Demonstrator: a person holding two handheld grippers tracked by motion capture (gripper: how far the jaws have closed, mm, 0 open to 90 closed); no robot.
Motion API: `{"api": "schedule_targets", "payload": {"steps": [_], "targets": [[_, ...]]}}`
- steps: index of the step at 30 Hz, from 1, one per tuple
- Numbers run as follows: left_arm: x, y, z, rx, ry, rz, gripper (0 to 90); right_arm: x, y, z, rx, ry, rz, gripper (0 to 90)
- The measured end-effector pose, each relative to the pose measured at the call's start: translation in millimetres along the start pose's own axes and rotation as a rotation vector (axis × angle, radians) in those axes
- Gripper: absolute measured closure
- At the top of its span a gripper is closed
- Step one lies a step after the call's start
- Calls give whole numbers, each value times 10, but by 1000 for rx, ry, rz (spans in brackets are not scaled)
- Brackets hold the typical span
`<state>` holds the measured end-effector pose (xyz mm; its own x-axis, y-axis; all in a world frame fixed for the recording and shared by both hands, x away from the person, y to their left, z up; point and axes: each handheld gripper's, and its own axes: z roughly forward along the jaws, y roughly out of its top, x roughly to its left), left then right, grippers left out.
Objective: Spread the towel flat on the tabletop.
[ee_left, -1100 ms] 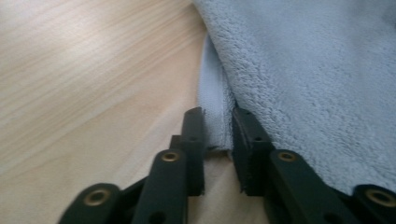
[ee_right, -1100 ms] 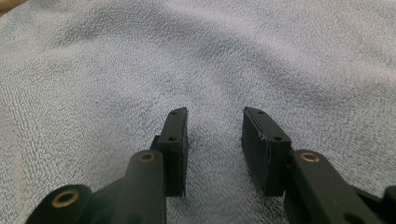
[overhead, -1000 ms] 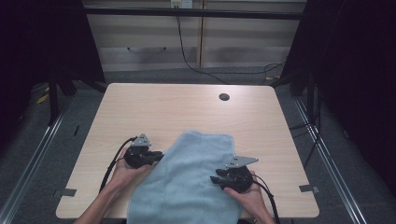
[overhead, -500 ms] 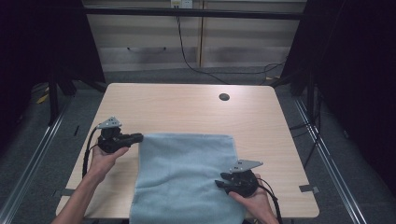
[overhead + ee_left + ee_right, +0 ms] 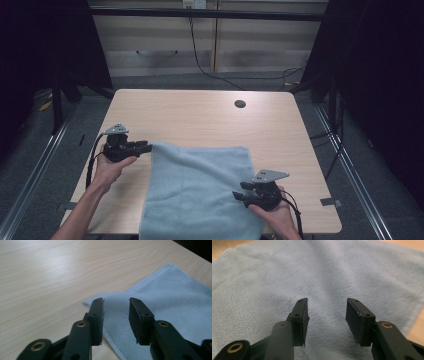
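Nearest my side of the table [image 5: 200,107], my right gripper [image 5: 241,190] hovers over the near right part of the light blue towel [image 5: 200,195], its 2 jaws parted with nothing between them and the pile lying undisturbed below; seen from the right gripper view, the towel [image 5: 317,272] spreads away under the black pads [image 5: 305,315]. These jaws have just been opening. Farther up on my left, my left gripper [image 5: 146,147] sits level at the towel's far left corner, its jaws also just opened to a middling gap; in the left gripper view the corner [image 5: 100,298] lies flat on the wood beneath and between the pads [image 5: 99,315], which do not press on it. The cloth lies spread on the near half of the table, its front edge hanging over the near rim. Beyond it the wood is bare as far as the round dark cable hole [image 5: 240,104] near the far edge. By my reading the spreading step is ending: both corners look released and the towel lies smooth. Next, I judge, comes a fold, which calls for each claw to take a fresh pinch on a corner and carry both across together without dragging the cloth askew.
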<state>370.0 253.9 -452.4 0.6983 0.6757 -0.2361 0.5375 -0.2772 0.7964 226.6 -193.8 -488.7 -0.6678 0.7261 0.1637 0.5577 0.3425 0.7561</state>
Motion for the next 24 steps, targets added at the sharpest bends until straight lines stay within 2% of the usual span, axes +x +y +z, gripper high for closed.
{"api": "schedule_targets", "payload": {"steps": [3, 5, 7, 10, 11, 14, 17, 18, 19, 21, 22, 24], "targets": [[-246, -92, -135, 0, -42, 56, 636, -25, -3, -72, -15, -24, 12, 533], [-402, -181, -177, 29, -76, 96, 642, -24, -35, -84, -9, -29, 22, 533], [-576, -341, -202, 68, -107, 105, 645, -8, -82, -80, 5, -32, 18, 534], [-724, -575, -234, 105, -142, 109, 645, 20, -146, -79, 19, -26, 17, 534], [-759, -646, -242, 116, -152, 124, 645, 32, -156, -90, 21, -29, 21, 534], [-798, -796, -239, 150, -159, 124, 642, 42, -178, -141, 15, -25, 22, 534], [-800, -906, -153, 199, -152, 115, 641, 18, -233, -176, 30, -34, 42, 543], [-804, -915, -132, 195, -143, 133, 641, -1, -259, -165, 42, -39, 45, 546], [-807, -911, -123, 195, -140, 135, 644, -22, -280, -150, 50, -50, 49, 557], [-788, -892, -81, 182, -126, 150, 655, -81, -282, -138, 28, -35, 59, 572], [-770, -879, -51, 171, -119, 147, 661, -112, -260, -126, 32, -54, 65, 569], [-744, -854, -16, 164, -105, 143, 671, -166, -227, -88, 26, -57, 71, 562]]}}
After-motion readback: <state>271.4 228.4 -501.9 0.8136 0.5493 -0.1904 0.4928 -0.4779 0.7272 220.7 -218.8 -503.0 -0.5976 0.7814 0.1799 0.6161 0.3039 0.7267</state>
